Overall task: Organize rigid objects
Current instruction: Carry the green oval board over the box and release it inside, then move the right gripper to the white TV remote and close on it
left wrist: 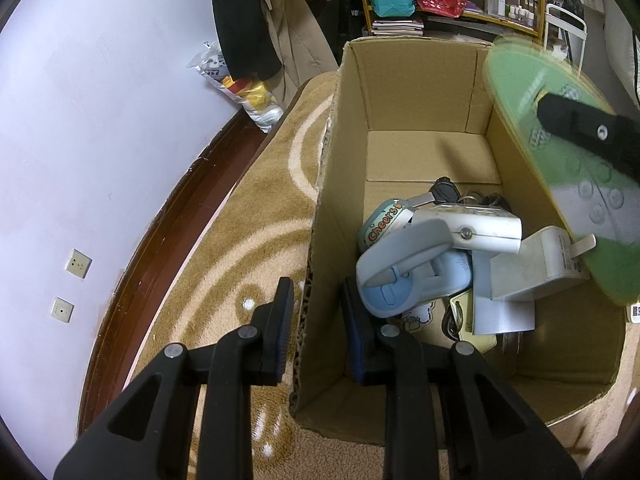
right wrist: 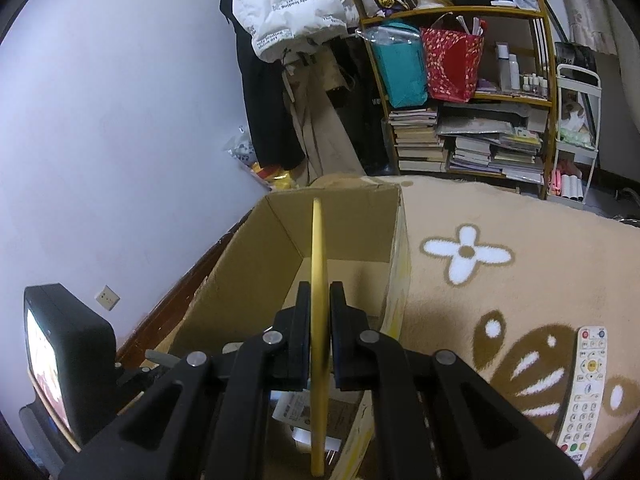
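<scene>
**Black fingers astride box wall; green board held over box**

Nearest in left wrist view: left gripper [left wrist: 316, 320], jaws apart, straddling the near wall of the box [left wrist: 324, 208] — one finger outside over the rug [left wrist: 256, 240], one inside, pads not visibly pressing the cardboard. Inside the box: blue-and-grey mouse [left wrist: 394, 280], white tool [left wrist: 476, 228], tin [left wrist: 380, 228] lettered "Cheers", white adapter [left wrist: 536, 268], dark keys at the back. Upper right, blurred: green board [left wrist: 560, 160] with raised dots, tilted over the box's right wall, pinched by a black finger of the right gripper [left wrist: 588, 132].

Only in right wrist view: right gripper [right wrist: 320, 312], jaws closed on the board [right wrist: 319, 320], seen edge-on as a thin yellow strip standing upright above the open box [right wrist: 280, 256]. White remote [right wrist: 584, 392] on the rug [right wrist: 520, 248], right of the box. Shelf [right wrist: 472, 96] with stacked books, red and teal bags, a black box reading "40". White jacket [right wrist: 292, 4] printed with repeated text, too warped to read. Lit screen [right wrist: 44, 364] at far left.
</scene>
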### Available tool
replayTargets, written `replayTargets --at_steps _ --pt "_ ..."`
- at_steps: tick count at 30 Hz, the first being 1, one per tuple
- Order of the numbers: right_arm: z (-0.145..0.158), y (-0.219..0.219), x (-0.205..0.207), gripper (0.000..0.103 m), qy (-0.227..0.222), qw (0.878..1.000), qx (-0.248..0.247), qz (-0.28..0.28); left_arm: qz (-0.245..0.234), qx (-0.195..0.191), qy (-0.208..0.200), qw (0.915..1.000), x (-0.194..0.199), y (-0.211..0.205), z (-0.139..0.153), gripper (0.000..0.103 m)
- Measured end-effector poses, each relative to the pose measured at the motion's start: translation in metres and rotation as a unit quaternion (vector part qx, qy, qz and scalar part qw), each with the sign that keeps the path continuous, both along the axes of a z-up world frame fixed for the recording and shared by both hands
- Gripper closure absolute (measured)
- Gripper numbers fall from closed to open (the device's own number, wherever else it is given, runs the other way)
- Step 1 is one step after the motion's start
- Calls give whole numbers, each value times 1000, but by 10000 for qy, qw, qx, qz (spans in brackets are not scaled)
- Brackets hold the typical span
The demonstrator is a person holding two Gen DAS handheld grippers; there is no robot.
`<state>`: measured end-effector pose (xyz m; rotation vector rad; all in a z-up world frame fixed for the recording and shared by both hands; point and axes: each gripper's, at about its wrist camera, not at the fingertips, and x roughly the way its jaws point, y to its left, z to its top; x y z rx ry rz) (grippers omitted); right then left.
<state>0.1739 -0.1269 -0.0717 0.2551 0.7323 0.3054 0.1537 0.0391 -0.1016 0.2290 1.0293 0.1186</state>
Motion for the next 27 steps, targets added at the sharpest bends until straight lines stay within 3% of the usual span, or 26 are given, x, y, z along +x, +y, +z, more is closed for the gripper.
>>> replayTargets --at_steps 8,10,12,13,23,27 --pt "2 -7 -1 86 23 10000 -45 -64 3 4 -2 10000 0 0 0 79" --pt "3 -9 -2 73 29 10000 -31 -41 6 4 -1 10000 0 0 -1 79" --pt "7 -14 -6 40 -59 10000 32 -48 -2 3 -4 10000 0 0 -1 79" --pt "9 -16 -8 33 -105 9999 36 -102 0 1 -3 10000 0 0 0 79" --pt "18 -38 -17 0 -168 9976 -186 -641 -6 11 -5 10000 0 1 1 79" --pt "15 -51 -19 0 -118 9943 -418 -977 -5 9 -5 10000 0 1 1 79"
